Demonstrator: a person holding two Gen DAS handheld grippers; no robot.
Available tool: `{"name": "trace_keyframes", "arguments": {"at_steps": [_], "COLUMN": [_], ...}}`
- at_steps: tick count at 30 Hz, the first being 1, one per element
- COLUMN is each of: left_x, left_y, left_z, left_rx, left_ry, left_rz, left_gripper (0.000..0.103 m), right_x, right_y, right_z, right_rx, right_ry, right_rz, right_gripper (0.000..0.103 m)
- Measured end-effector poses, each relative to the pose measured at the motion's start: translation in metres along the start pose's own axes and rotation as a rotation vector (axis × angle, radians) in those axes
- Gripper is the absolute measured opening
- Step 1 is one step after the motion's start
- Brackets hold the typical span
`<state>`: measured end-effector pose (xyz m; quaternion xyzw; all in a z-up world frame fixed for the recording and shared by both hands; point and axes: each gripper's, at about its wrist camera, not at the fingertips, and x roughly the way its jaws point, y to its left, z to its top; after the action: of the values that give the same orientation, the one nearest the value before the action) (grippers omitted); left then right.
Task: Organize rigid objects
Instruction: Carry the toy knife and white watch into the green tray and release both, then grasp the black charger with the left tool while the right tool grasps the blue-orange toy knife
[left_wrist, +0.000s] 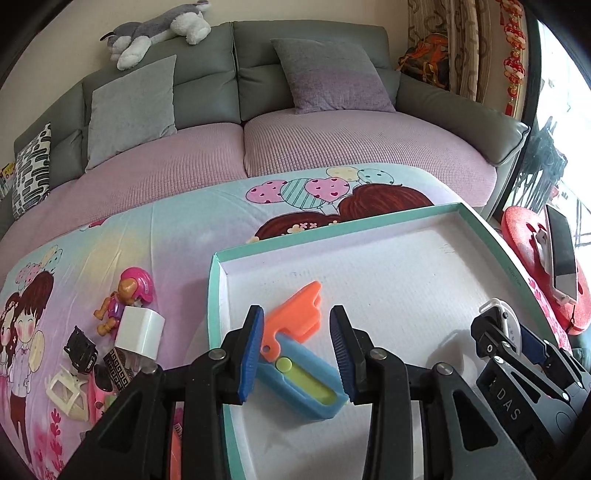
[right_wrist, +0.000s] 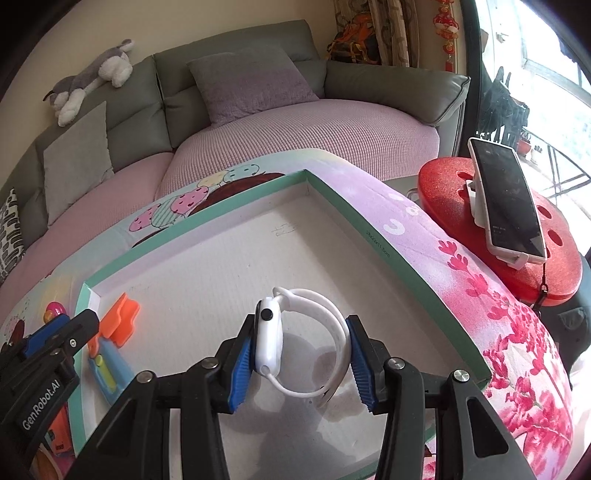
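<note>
I read "DAS" on the right gripper (left_wrist: 511, 334). "GenRobot.AI" runs along the left gripper (right_wrist: 74, 334). The tray (right_wrist: 373, 236) wall's small print blurs.

A grey-green sofa (left_wrist: 236, 70) with pink seat covers (left_wrist: 332, 144) and grey cushions (left_wrist: 332, 74) runs along the cream wall, a plush husky (left_wrist: 159, 29) sprawled on its back, while daylight pours through the window (right_wrist: 546, 85) beside patterned curtains (left_wrist: 458, 44).
</note>
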<state>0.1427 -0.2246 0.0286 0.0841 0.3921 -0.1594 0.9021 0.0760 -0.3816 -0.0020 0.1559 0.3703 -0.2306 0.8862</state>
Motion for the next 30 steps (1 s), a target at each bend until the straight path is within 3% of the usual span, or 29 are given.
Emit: {"name": "trace_keyframes", "arguments": {"at_steps": [3, 5, 9, 12, 15, 26, 30], "left_x": [-0.001, -0.001, -0.003, -0.005, -0.007, -0.006, -0.009], "left_y": [0.003, 0.006, 0.012, 0.016, 0.021, 0.051, 0.069], "left_z": [-0.001, -0.001, -0.002, -0.001, 0.0, -0.001, -0.001], "left_rx": [-0.005, -0.012, -0.022, -0.027, -0.027, -0.085, -0.12], "left_ry": [-0.002, 0.0, -0.001, -0.012, -0.017, -0.013, -0.025], "left_rz": [0.008, 0.01, 0.013, 0.021, 0.025, 0.092, 0.119], "left_gripper": [0.039, 0.04, 0.061, 0.064, 0.091, 0.092, 0.093], "right_x": [0.0, -0.001, -0.006, -0.007, -0.008, -0.006, -0.007], "right_y": [0.001, 0.002, 0.003, 0.007, 0.012, 0.012, 0.015], "right_z": [0.001, 0.001, 0.003, 0.003, 0.004, 0.004, 0.005], "right_rx": [-0.005, -0.003, -0.003, -0.019, -0.03, -0.003, -0.001], "right_ry": [-0.004, -0.011, -0.036, -0.048, -0.054, -0.061, -0.078], "right_rz": [-0.009, -0.009, -0.001, 0.002, 0.02, 0.041, 0.037], "right_gripper": [0.053, 0.061, 0.063, 0.066, 0.074, 0.103, 0.103]}}
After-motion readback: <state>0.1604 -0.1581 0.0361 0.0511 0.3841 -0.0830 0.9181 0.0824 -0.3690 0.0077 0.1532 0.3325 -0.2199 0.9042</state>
